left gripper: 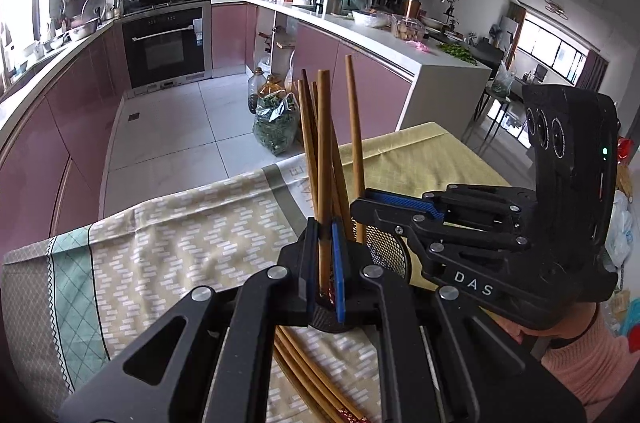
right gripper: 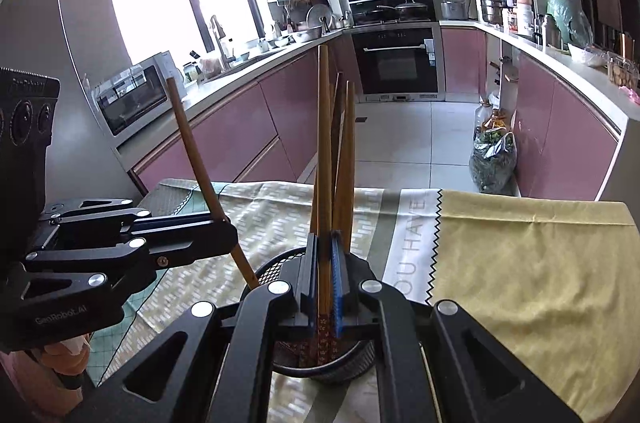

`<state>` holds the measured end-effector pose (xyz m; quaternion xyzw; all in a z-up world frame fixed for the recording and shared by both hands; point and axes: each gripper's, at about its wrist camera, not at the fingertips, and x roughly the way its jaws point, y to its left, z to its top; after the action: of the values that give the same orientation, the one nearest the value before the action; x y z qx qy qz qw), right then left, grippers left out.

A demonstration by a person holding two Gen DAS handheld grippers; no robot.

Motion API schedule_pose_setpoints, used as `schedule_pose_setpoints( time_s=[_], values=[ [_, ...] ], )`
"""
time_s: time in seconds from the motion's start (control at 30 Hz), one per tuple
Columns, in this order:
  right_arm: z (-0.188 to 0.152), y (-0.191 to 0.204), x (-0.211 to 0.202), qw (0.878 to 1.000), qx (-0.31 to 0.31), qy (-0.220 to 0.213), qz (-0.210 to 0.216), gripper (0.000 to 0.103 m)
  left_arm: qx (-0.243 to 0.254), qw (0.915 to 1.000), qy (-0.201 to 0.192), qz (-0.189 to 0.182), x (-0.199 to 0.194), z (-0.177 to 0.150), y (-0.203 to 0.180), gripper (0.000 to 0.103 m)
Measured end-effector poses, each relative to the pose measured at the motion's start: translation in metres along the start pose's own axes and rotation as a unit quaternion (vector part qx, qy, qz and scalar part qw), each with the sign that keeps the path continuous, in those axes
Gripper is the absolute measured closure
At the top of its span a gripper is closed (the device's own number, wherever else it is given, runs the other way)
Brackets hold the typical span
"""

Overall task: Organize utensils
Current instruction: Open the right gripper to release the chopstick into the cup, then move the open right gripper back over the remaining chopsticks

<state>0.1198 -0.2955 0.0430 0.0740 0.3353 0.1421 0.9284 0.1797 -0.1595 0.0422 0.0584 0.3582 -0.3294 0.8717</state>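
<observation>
- Left wrist view: your left gripper (left gripper: 323, 225) is clamped narrow on one wooden chopstick (left gripper: 324, 151), which is held steeply upright. Its decorated lower end shows between the pads.
- Just to its right, the right gripper (left gripper: 360, 203) pinches a second chopstick (left gripper: 354, 127) above the black mesh holder (left gripper: 386, 249), where other chopsticks already stand.
- Loose chopsticks (left gripper: 312, 383) lie on the patterned tablecloth (left gripper: 180, 243) below your left gripper.
- Right wrist view: your right gripper (right gripper: 323, 243) is directly over the holder (right gripper: 340, 371). Its chopstick (right gripper: 324, 143) is near vertical, patterned end down inside the rim.
- The left gripper's (right gripper: 228, 231) chopstick (right gripper: 196, 167) leans, with its tip at the holder's near rim; I cannot tell whether it is inside.
- Advice: straighten the left stick, lower both ends past the rim, and release only when each is seated. Keep the two grippers from knocking together.
</observation>
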Motion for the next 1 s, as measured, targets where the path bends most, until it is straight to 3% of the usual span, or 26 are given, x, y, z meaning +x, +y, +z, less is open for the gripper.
schedule_pose_setpoints(
  time_s=[0.23, 0.4, 0.5, 0.6, 0.77, 1.0],
  values=[
    [0.000, -0.005, 0.002, 1.000, 0.011, 0.003, -0.001, 0.095, -0.009, 0.9999, 0.003, 0.008, 0.011, -0.002, 0.005, 0.095],
    [-0.004, -0.002, -0.005, 1.000, 0.010, -0.004, 0.006, 0.095, -0.016, 0.9997, -0.005, 0.015, 0.009, -0.010, 0.005, 0.090],
    [-0.009, 0.001, -0.011, 1.000, 0.009, -0.008, 0.013, 0.088, -0.027, 0.9993, -0.014, 0.021, -0.002, -0.020, 0.009, 0.087],
    [-0.016, 0.009, -0.020, 1.000, -0.001, -0.011, 0.023, 0.086, -0.027, 0.9985, -0.034, 0.033, -0.019, -0.032, 0.009, 0.073],
    [-0.036, 0.030, -0.033, 0.998, -0.031, -0.006, 0.047, 0.082, -0.026, 0.9969, -0.055, 0.049, -0.044, -0.059, 0.011, 0.063],
    [-0.075, 0.051, -0.018, 0.996, -0.046, 0.050, 0.062, 0.075, -0.045, 0.9971, -0.006, 0.061, -0.035, -0.114, 0.022, 0.061]
  ],
)
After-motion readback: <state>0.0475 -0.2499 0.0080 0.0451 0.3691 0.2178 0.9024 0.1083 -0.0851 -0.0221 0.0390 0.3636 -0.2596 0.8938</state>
